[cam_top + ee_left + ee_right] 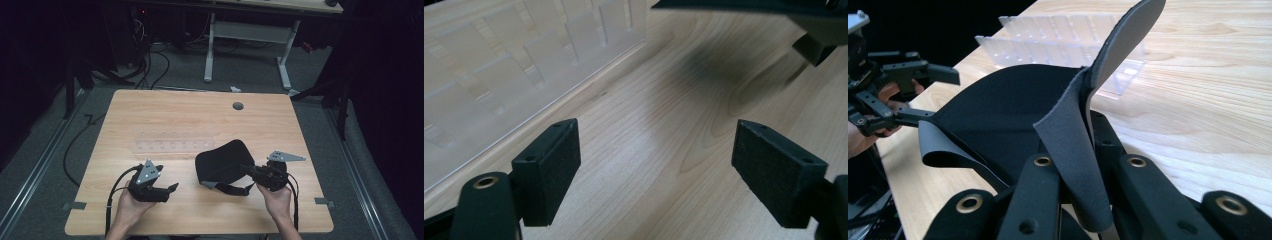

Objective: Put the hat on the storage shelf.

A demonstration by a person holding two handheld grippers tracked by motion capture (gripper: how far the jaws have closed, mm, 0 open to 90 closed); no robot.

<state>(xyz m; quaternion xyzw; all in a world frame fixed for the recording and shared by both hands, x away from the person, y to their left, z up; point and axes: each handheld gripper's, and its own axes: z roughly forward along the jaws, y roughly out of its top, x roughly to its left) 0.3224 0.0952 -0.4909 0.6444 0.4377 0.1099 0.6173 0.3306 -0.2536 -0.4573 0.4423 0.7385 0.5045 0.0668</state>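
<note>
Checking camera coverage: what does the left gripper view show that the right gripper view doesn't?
Left gripper view: the left gripper with fingers wide apart over bare table, nothing between them. Right gripper view: the right gripper shut on a fold of the black fabric piece, and the person's hand. Both: the clear plastic organizer and the wooden tabletop.

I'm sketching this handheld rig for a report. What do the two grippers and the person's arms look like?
Both the left gripper and right gripper are black, each topped by a grey three-cornered plate and trailing a black cable. The jaws carry flat rectangular black pads and brass-ringed holes. The forearms are bare, without sleeves.
</note>
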